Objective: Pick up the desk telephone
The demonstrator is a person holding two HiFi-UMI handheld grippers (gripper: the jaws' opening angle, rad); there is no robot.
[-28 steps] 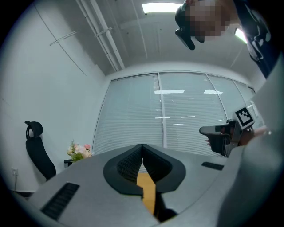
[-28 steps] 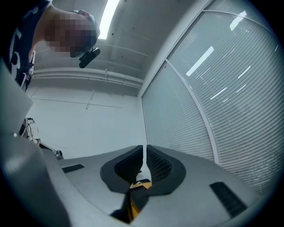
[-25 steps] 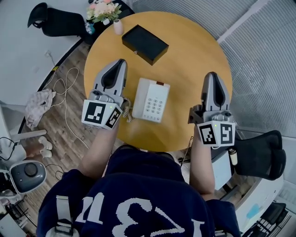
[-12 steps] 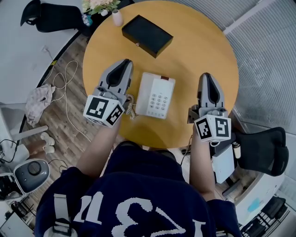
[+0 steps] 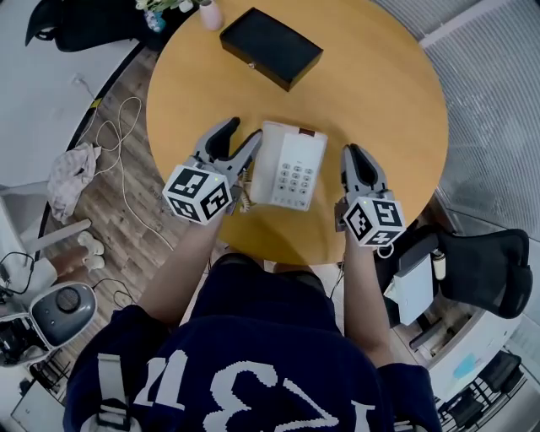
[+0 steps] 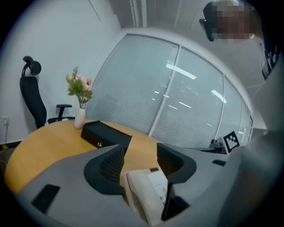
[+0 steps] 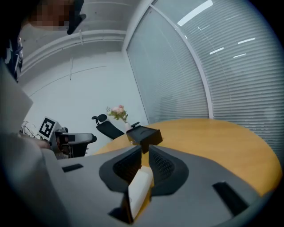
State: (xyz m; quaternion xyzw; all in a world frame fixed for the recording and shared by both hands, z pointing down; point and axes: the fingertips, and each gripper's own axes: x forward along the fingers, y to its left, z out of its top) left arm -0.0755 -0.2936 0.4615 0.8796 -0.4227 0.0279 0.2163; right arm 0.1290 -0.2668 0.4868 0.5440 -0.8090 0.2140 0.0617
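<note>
Desk telephone [image 5: 291, 164] sat by the bench's [image 5: 380, 84] near edge. Left gripper [image 5: 242, 133] was opening astride its left side, right gripper [image 5: 353, 154] pressed together alongside. Probably light, rigid, slick plastic: clamp the sides.

Flowers [image 5: 152, 4] and vase [image 5: 208, 13] were clipped by the top edge; the telephone's [image 5: 291, 164] left edge was tucked behind the left gripper [image 5: 244, 132].

The desk telephone [image 5: 291, 164] is white, the box [image 5: 270, 48] black, the table top [image 5: 380, 93] honey-yellow.
</note>
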